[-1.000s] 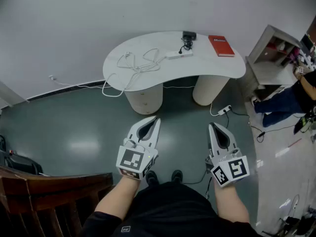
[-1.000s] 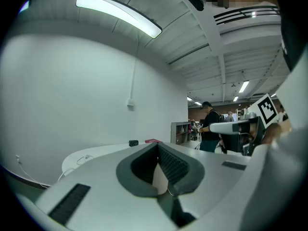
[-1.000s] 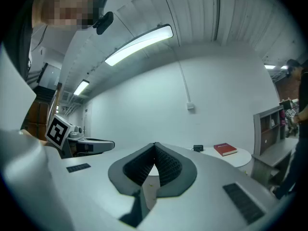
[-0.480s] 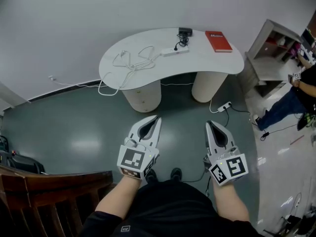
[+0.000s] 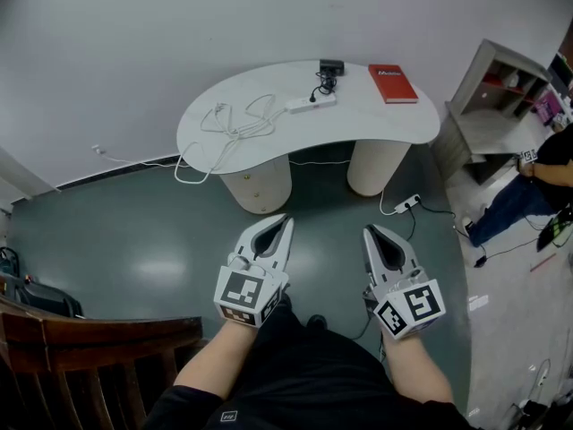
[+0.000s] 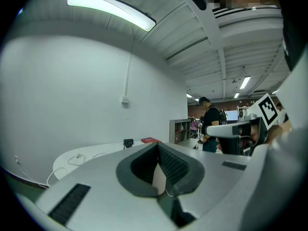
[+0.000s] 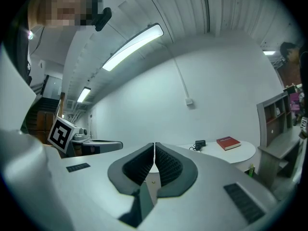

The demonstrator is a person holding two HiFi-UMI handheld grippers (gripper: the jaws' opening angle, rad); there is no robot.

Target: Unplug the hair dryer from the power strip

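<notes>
A white power strip (image 5: 311,102) lies on the curved white table (image 5: 385,124) across the room, with a black plug and cord in it leading to a small black hair dryer (image 5: 331,66) at the table's back edge. That black device (image 7: 199,143) also shows small and far off in the right gripper view, and the same device (image 6: 127,142) in the left gripper view. My left gripper (image 5: 286,218) and right gripper (image 5: 368,231) are held side by side over the floor, well short of the table. Both are shut with nothing between their jaws.
A red book (image 5: 392,83) lies at the table's right end. Loose white cable (image 5: 235,119) coils on the table's left part and hangs to the floor. A second power strip (image 5: 407,202) lies on the floor. A wooden chair (image 5: 89,352) stands at my left, a shelf (image 5: 503,97) and a person (image 5: 528,186) at right.
The table and the things on it have shifted slightly in the head view. Both grippers have drifted a little, the right one leftward; their jaws stayed shut.
</notes>
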